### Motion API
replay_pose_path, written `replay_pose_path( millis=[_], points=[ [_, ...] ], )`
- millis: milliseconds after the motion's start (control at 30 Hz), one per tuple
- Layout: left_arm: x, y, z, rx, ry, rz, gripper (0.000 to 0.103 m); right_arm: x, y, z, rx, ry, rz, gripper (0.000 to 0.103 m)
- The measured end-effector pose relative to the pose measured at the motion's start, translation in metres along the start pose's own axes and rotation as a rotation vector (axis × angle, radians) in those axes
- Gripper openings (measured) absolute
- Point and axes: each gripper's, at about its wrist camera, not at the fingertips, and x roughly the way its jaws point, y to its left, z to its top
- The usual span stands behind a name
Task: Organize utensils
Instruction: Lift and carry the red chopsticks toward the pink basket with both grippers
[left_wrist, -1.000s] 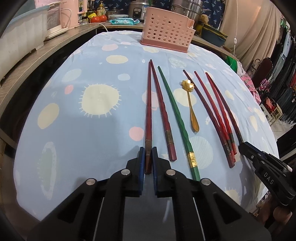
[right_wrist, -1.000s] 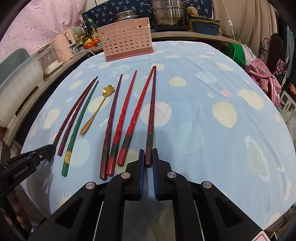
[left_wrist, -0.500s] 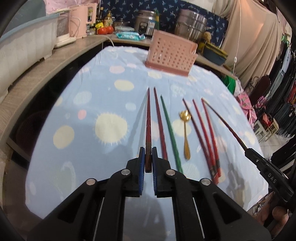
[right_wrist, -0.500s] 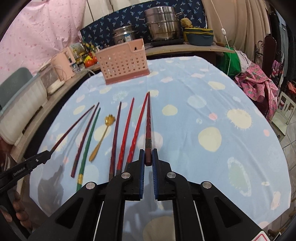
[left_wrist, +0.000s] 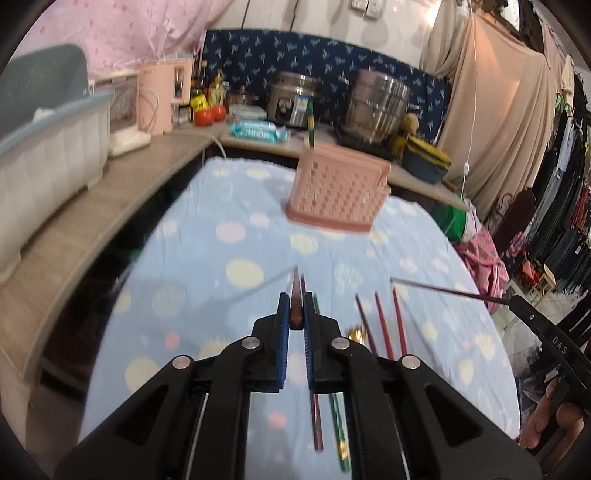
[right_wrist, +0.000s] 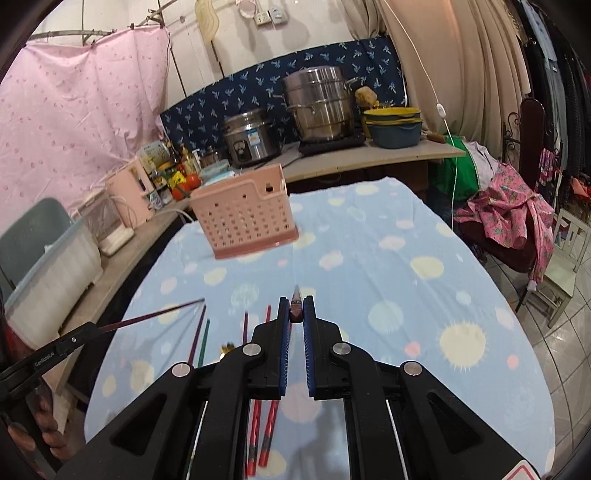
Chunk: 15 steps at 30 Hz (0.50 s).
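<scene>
My left gripper (left_wrist: 295, 317) is shut on a dark red chopstick (left_wrist: 296, 295) and holds it above the table, pointing toward the pink perforated basket (left_wrist: 336, 192). My right gripper (right_wrist: 295, 314) is shut on another dark red chopstick (right_wrist: 296, 299), also lifted; that chopstick shows in the left wrist view (left_wrist: 443, 290). On the blue spotted cloth lie a red chopstick (left_wrist: 316, 421), a green chopstick (left_wrist: 338, 424), a gold spoon (left_wrist: 356, 334) and several more red chopsticks (left_wrist: 384, 325). The basket also shows in the right wrist view (right_wrist: 243, 221).
A wooden counter (left_wrist: 74, 236) runs along the left with a white tub (left_wrist: 40, 166) and pink appliances (left_wrist: 162, 99). Steel pots (right_wrist: 321, 107), bottles and tomatoes stand behind the basket. A chair with pink cloth (right_wrist: 517, 210) is at the right.
Both grippers have lifted their chopsticks off the cloth and risen, tipping up toward the basket. The remaining utensils stayed on the table.
</scene>
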Motion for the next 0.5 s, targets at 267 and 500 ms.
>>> replay_pose_path(
  millis=[267, 500],
  points=[
    [0.008, -0.008, 0.052, 0.015, -0.092, 0.015, 0.007, 0.013, -0.001, 0.038, 0.011, -0.046, 0.018, 0.007],
    [0.026, -0.014, 0.096, 0.027, -0.139, 0.019, 0.007, 0.032, -0.004, 0.075, 0.02, -0.072, 0.036, 0.007]
  ],
)
